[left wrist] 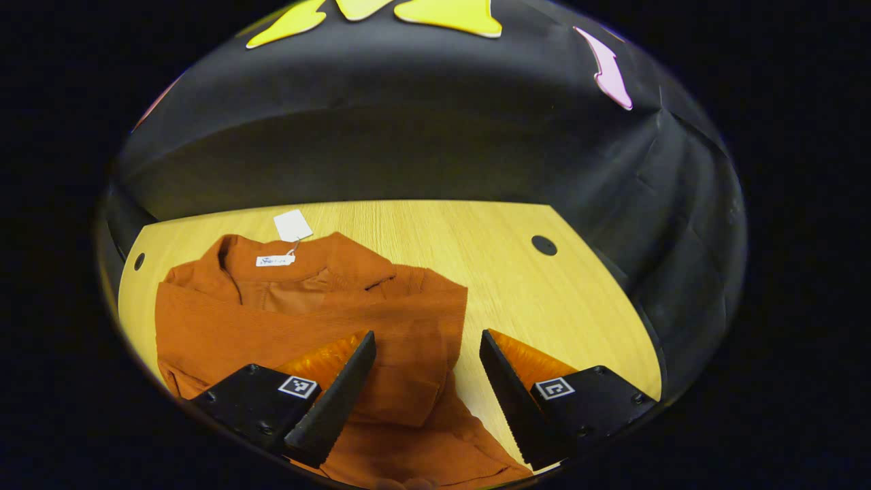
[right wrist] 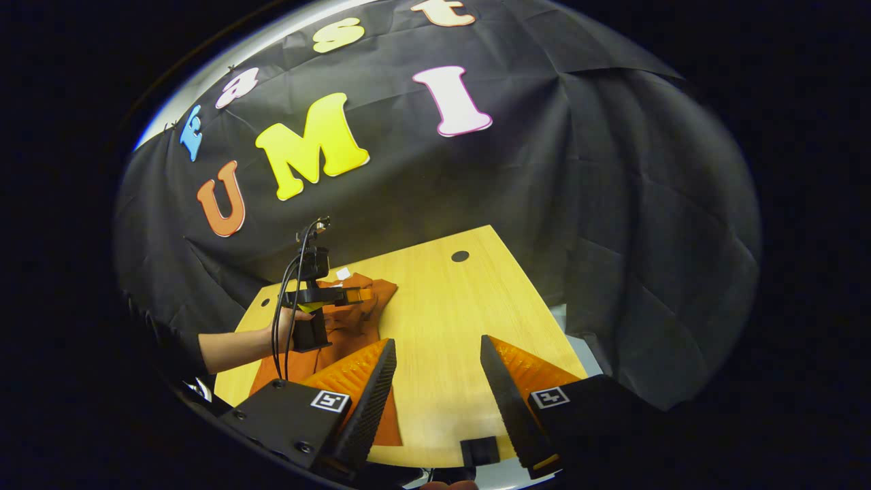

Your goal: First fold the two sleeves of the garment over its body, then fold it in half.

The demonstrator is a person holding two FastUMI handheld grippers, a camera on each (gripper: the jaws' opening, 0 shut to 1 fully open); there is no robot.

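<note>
The rust-orange garment (left wrist: pixel 313 320) is lying on the wooden desk (left wrist: pixel 544 292), toward the desk's left side, collar and white tags turned to the far edge. In the left gripper view a broad band of cloth, judged to be a sleeve, is seen lying across the chest below the collar, and a second flap is lying over the body nearer the camera; so the sleeve folds are judged to be at least partly made (whether both are finished cannot be told). The fold in half is not shown as made: the body is lying long, running from the collar toward the near edge.

The left claw (left wrist: pixel 427 381) is being held just above the garment's right border, its fingers spread wide, gripping nothing. The right claw (right wrist: pixel 435 388) is being held over bare desk, right of the garment, likewise wide and empty. In the right gripper view, a hand (right wrist: pixel 275 337) is seen holding the left claw over the garment.
</note>
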